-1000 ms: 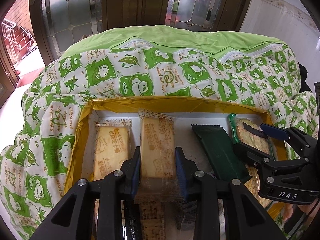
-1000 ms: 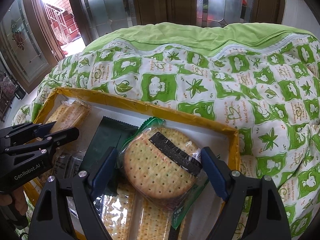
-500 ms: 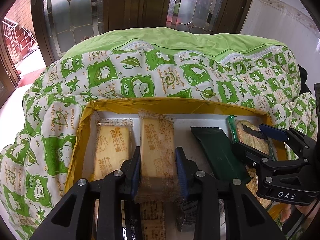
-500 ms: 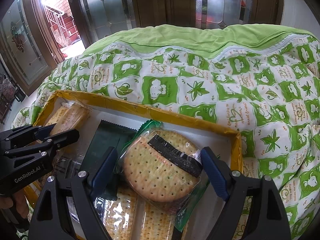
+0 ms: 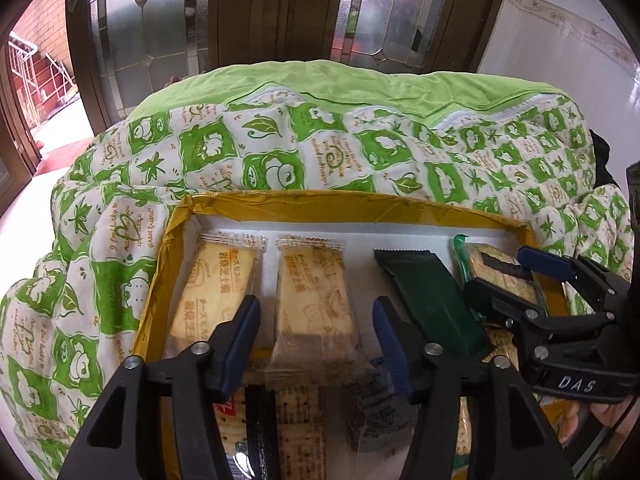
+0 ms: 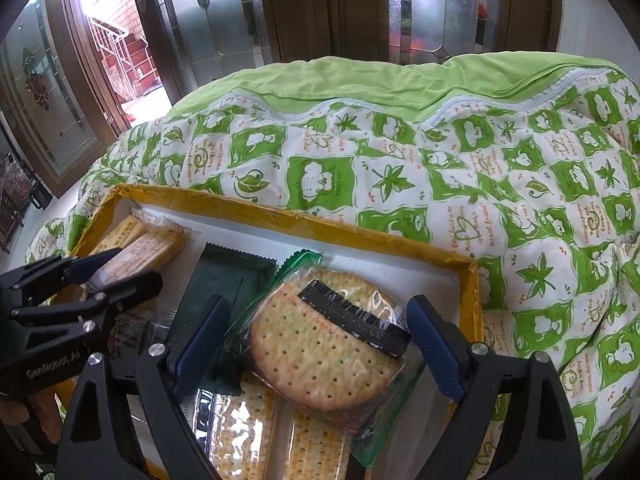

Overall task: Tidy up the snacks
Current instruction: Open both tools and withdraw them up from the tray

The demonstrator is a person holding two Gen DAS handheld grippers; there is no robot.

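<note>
Biscuits are being lined up in a row inside the yellow-rimmed box (image 5: 304, 205), which sits on a green and white quilt (image 5: 280, 152). The left gripper (image 5: 316, 334) is opening around the second pale biscuit packet (image 5: 314, 296); its blue pads stand clear of the wrapper on both sides, so the packet looks released and lies on the white floor of the box. To finish this step well, the gripper should lift straight back along the packet's length, without dragging a pad across the crinkly wrapper and skewing it.

That packet's long axis runs from the near side of the box toward the far wall, with its crimped far end close to that wall. The first biscuit packet (image 5: 218, 292) lies just beside it on the left, nearly parallel but leaning slightly. A dark green bar (image 5: 430, 300) lies to the right, angled a little more.

The right gripper (image 6: 316, 344) has wide jaws, also opening, straddling a round cracker packet (image 6: 320, 352). Both pads appear to sit at or just off its edges; I cannot tell whether they touch it. This packet is tilted, resting on other cracker packets (image 6: 280, 440) beneath, at the right end of the box. Its green wrapper ends point diagonally, far-left to near-right.
</note>
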